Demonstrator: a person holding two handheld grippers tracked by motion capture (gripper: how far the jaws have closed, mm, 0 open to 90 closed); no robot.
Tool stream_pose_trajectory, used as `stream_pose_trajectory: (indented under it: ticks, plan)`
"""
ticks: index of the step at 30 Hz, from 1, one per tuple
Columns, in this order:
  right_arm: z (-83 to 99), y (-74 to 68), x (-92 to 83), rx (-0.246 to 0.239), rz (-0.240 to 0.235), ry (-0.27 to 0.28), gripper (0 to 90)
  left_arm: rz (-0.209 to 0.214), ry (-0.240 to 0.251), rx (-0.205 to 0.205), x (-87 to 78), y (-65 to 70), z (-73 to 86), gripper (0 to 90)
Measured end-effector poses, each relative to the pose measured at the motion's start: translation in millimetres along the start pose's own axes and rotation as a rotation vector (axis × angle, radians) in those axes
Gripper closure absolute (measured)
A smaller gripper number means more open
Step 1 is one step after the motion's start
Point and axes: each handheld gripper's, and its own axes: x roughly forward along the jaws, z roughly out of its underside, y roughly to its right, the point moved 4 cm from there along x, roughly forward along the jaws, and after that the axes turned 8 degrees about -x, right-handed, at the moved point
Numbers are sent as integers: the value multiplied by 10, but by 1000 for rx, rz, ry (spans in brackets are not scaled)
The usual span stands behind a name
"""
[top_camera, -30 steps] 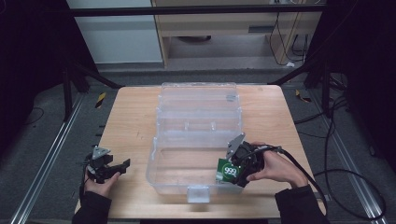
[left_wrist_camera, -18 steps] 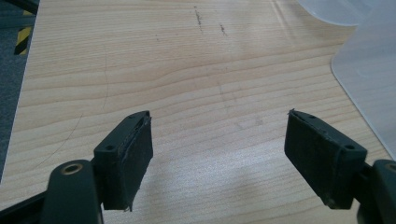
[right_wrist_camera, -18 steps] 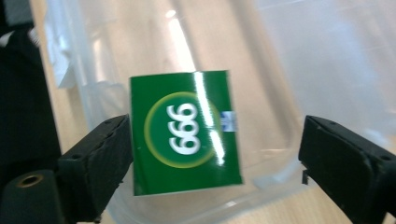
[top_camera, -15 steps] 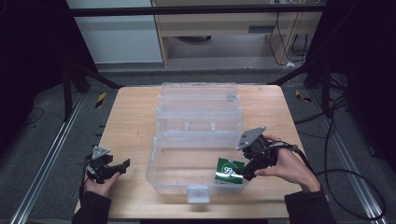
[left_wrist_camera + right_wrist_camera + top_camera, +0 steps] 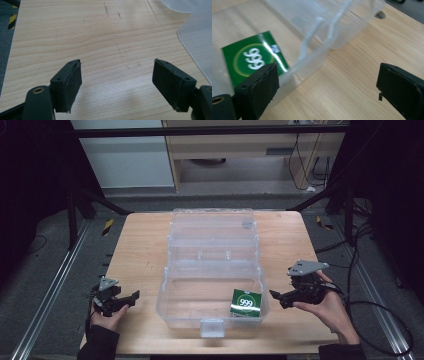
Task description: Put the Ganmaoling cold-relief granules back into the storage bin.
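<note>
Two grippers sit low over the desk (image 5: pixel 140 245), one on either side of a clear plastic box (image 5: pixel 210 320) that stands open at the middle; left of the box, well apart from it, the left gripper (image 5: pixel 131 297) is held in the person's left hand (image 5: pixel 107 317), its fingers (image 5: pixel 68 83) spread with nothing between them but bare wood; inside the box, in its near right corner, a green packet (image 5: pixel 246 303) lies flat on the bottom; just right of the box's right wall, the right gripper (image 5: pixel 276 295) points at the packet, its fingers (image 5: pixel 260 87) having just been opening, now spread wide and empty, the packet beyond the clear wall.
</note>
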Motion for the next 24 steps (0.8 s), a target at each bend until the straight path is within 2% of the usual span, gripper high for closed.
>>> stream_pose_trajectory:
  ticks: [5, 10, 17, 22, 24]
  plan:
    - [264, 143, 76, 131, 80, 27, 44, 2, -5, 4, 9, 5, 6, 233]
    - [523, 251, 173, 224, 119, 10, 43, 0, -3, 4, 7, -1, 6, 232]
    - [832, 360, 244, 299, 187, 10, 39, -4, -11, 12, 31, -8, 18, 230]
    - [1007, 398, 289, 344, 199, -6, 32, -8, -12, 9, 37, -20, 21, 228]
    - [1063, 423, 305, 345, 213, -14, 31, -10, -13, 10, 40, -23, 23, 227]
